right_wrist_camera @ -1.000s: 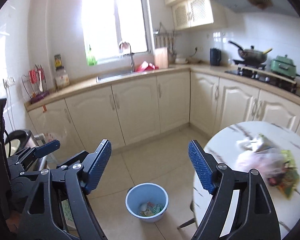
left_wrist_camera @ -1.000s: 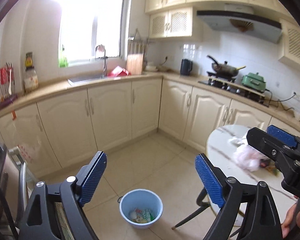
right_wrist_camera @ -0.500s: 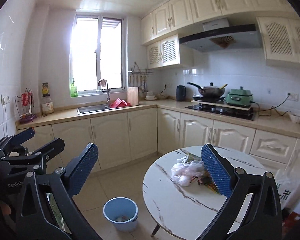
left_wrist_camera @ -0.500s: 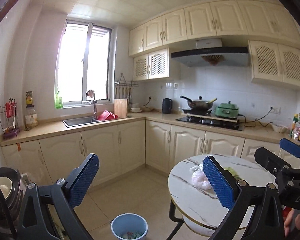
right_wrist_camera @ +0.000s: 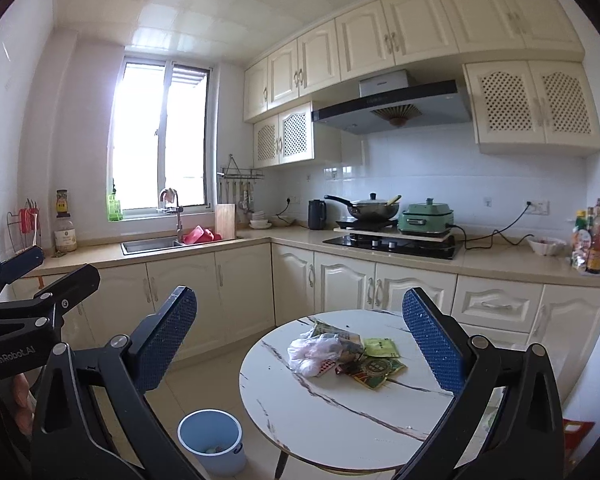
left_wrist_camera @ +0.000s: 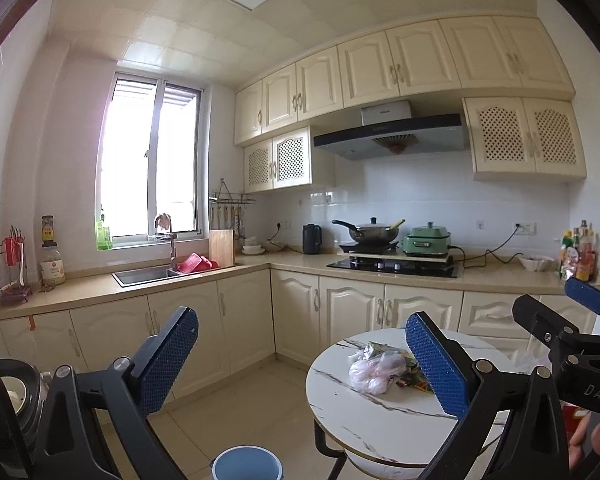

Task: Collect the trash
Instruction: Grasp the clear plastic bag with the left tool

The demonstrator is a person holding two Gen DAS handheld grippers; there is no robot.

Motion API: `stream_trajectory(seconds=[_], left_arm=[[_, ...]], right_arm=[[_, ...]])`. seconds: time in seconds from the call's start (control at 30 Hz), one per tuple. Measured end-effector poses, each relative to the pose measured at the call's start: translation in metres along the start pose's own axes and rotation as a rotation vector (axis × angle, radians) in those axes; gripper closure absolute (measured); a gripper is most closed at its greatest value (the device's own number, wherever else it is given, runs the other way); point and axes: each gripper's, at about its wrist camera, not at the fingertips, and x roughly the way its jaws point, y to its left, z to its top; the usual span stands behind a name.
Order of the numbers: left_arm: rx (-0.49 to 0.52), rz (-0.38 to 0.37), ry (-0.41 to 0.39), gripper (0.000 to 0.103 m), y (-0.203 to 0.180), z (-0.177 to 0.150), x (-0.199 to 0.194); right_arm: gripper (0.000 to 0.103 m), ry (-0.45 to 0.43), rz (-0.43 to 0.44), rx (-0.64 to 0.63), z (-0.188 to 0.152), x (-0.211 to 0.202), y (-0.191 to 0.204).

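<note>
Kitchen with cream cabinets (right_wrist_camera: 204,292) along two walls, sink under the window, hob (right_wrist_camera: 392,245) with a wok and a green cooker to the right.

Round marble table (right_wrist_camera: 332,408) in the foreground, with a heap of trash near its far edge: crumpled pale plastic bag (right_wrist_camera: 312,354) touching several flattened snack wrappers (right_wrist_camera: 376,366), one bright green, one dark with a red border. Nothing else on the tabletop. Same heap in the left wrist view, partly behind a blue pad, bag (left_wrist_camera: 374,372) foremost.

Blue bucket (right_wrist_camera: 212,440) on the floor just beside the table's left edge, serving as the bin. A few scraps at its bottom, too small to name. Judged from that: some rubbish already collected, the table pile not yet.

Left gripper (left_wrist_camera: 300,364): released, jaws spread wide, nothing between the pads. Right gripper (right_wrist_camera: 298,340): likewise released and empty, framing the heap from a distance, apart from it.

Progress, as a judgement: partway. Left to do: reach over the table, close on the bag or a wrapper, carry it across and down to the bucket, let go, and repeat for the rest. Thin flat wrappers likely harder to pinch off the smooth marble than the bulky bag.
</note>
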Motion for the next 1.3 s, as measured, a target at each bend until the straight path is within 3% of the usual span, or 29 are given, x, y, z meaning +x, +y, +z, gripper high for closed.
stream_trajectory(seconds=[0.1, 0.43, 0.67, 0.97, 1.3], left_arm=[[0.006, -0.006, 0.003, 0.001, -0.001, -0.002, 0.004], [0.013, -0.006, 0.073, 0.001, -0.002, 0.012, 0.085], [0.012, -0.033, 0.211, 0.001, -0.016, 0.013, 0.174], [0.068, -0.117, 0.42, 0.001, -0.063, 0.0, 0.31], [0.063, -0.223, 0.661, 0.001, -0.109, -0.031, 0.468]], right_arm=[[0.0, -0.006, -0.01, 0.01, -0.001, 0.001, -0.01], [0.0, 0.04, -0.068, 0.031, -0.014, 0.024, -0.043], [0.0, 0.142, -0.13, 0.062, -0.042, 0.074, -0.081], [0.0, 0.326, -0.182, 0.104, -0.1, 0.166, -0.142], [0.0, 0.497, -0.179, 0.119, -0.152, 0.265, -0.194]])
